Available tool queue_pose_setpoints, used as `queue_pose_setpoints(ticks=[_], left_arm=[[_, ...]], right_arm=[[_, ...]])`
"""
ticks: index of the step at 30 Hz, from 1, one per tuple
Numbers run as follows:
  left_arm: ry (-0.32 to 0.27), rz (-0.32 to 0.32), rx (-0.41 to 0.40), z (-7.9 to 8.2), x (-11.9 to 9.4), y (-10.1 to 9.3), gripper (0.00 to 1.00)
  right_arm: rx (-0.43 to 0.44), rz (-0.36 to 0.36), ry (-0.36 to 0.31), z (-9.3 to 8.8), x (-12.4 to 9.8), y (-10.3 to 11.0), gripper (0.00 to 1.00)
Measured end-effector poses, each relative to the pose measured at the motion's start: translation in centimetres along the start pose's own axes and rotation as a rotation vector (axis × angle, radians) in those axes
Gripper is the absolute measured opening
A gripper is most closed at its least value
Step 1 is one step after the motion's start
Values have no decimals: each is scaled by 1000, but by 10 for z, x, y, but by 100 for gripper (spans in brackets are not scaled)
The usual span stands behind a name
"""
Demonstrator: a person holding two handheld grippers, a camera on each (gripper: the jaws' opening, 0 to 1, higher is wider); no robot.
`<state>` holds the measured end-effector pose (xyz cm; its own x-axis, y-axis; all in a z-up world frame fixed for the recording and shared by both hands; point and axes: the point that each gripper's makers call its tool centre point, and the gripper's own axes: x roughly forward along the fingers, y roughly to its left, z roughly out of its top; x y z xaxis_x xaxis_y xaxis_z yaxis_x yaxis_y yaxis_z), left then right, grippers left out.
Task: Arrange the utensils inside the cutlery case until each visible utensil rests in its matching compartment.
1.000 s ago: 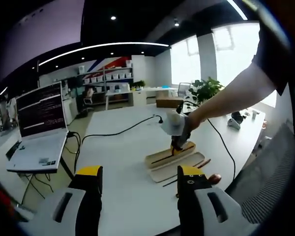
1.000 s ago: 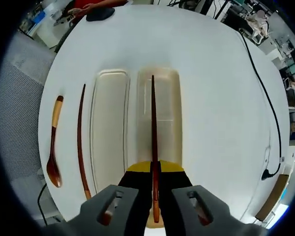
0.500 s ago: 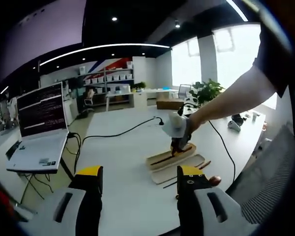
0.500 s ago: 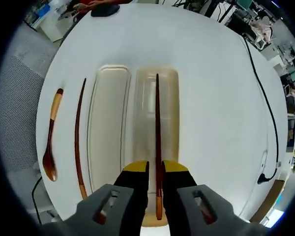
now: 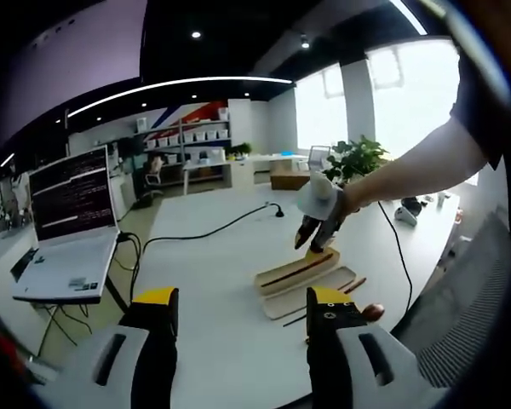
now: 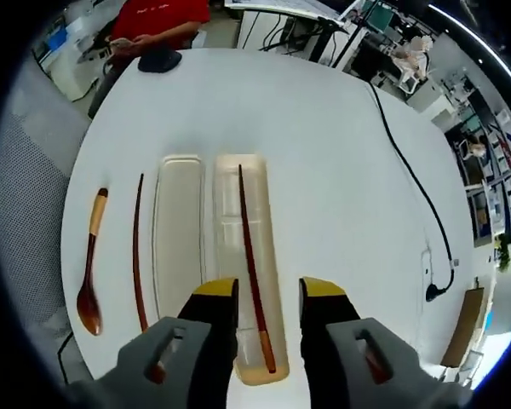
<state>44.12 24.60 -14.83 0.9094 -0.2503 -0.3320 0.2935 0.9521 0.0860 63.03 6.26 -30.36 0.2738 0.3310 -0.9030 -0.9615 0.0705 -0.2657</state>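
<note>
Dark reddish wooden chopstick [image 6: 251,262] lies lengthwise in the beige cutlery case tray [image 6: 245,256], so one piece is done. Right claw [image 6: 269,300] is above it, jaws apart, holding nothing. Left to place: second dark wooden chopstick [image 6: 137,247] and wooden spoon with pale handle [image 6: 91,260], both on the white tabletop [image 6: 324,153] beside the pale case lid [image 6: 180,230]. Left claw [image 5: 243,311] hovers well back, jaws apart, empty.

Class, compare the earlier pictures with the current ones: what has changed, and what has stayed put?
The right gripper opened, released the chopstick into the cutlery case and lifted away. The other chopstick and spoon remain on the table; the left gripper stays open.
</note>
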Motion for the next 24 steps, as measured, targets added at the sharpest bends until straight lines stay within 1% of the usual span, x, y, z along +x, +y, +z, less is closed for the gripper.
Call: queue_pose_setpoints(ticks=[2, 3, 4, 5, 6, 8, 10, 13, 19, 24], left_arm=[[-2, 0, 4, 0, -1, 0, 62], [-2, 0, 4, 0, -1, 0, 62], [-2, 1, 5, 0, -1, 0, 62], [-4, 1, 6, 1, -1, 0, 62], [-6, 1, 8, 1, -2, 0, 62], [-5, 0, 12, 1, -2, 0, 62], [-6, -3, 28, 2, -2, -1, 62], [-10, -5, 22, 1, -2, 1, 62], [-15, -7, 31, 3, -2, 0, 62], [-16, -10, 34, 3, -2, 0, 62]], right_arm=[[8, -19, -11, 0, -6, 0, 29], [10, -42, -21, 0, -9, -2, 29], [4, -90, -47, 3, -14, -8, 29], [3, -110, -57, 4, -17, -10, 29], [21, -125, -76, 5, -22, -11, 29], [48, -133, -121, 9, -27, -11, 29], [42, -145, -122, 7, -33, -11, 29], [47, -216, -174, 12, -46, -19, 29], [92, -249, -208, 9, -64, -18, 30], [108, -251, -228, 7, -73, -11, 31]])
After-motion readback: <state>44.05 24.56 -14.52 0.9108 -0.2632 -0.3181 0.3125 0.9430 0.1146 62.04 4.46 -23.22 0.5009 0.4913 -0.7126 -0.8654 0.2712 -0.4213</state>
